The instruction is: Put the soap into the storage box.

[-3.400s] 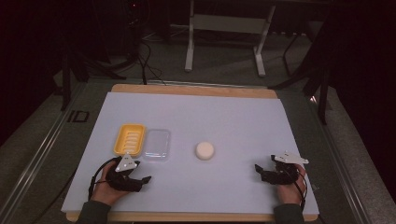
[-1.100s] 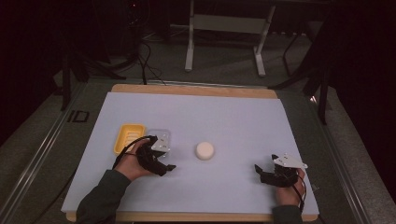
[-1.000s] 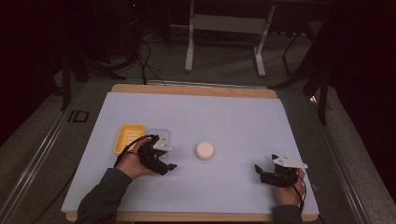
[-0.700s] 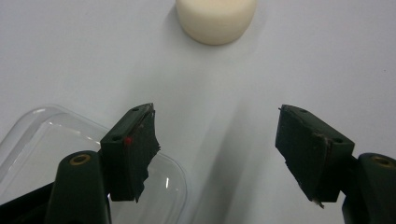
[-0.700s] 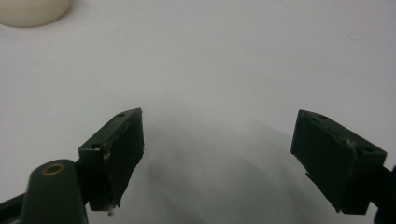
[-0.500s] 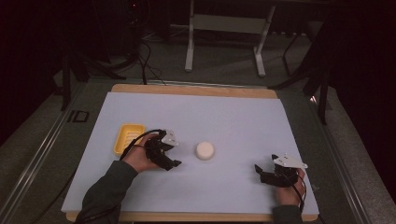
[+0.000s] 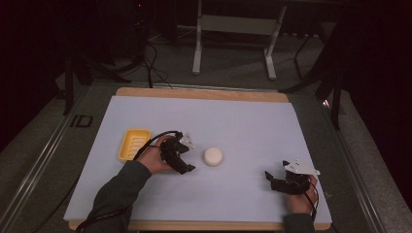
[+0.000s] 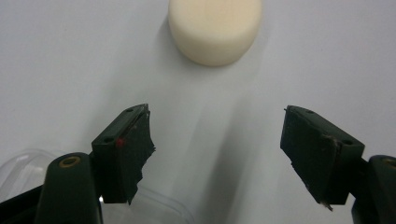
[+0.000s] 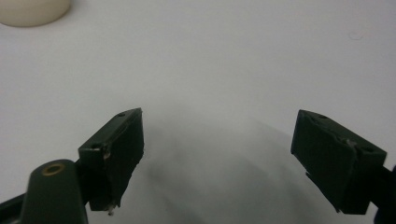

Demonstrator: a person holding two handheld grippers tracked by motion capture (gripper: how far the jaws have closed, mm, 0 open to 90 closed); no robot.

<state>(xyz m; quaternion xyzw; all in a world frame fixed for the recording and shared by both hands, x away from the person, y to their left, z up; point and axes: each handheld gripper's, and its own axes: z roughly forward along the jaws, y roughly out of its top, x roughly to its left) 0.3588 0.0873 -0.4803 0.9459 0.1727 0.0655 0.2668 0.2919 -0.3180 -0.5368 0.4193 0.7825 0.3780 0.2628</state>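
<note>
A cream round puck point(image 7: 213, 156) lies near the middle of the pale blue mat point(image 7: 243, 121). My left gripper point(image 7: 187, 163) hovers just left of it, jaws open and apart from it. In the left gripper view the puck point(image 8: 213, 28) sits ahead of the open gripper point(image 8: 217, 149), with bare mat between the jaws. My right gripper point(image 7: 270, 180) rests low at the mat's near right, pointing left, open on nothing. In the right gripper view its open gripper point(image 9: 217, 149) faces bare mat, and the puck's edge point(image 9: 32, 11) shows at the top left.
A yellow ridged tray point(image 7: 133, 143) lies left of my left hand. A clear plastic container point(image 8: 23, 165) shows under the left jaw. The mat covers a wooden board point(image 7: 204, 92). Dark floor, cables and a stand's white legs point(image 7: 197, 48) lie beyond.
My left gripper has moved right, from in front of the yellow tray across the clear container to just beside the puck. The right gripper has stayed put.
</note>
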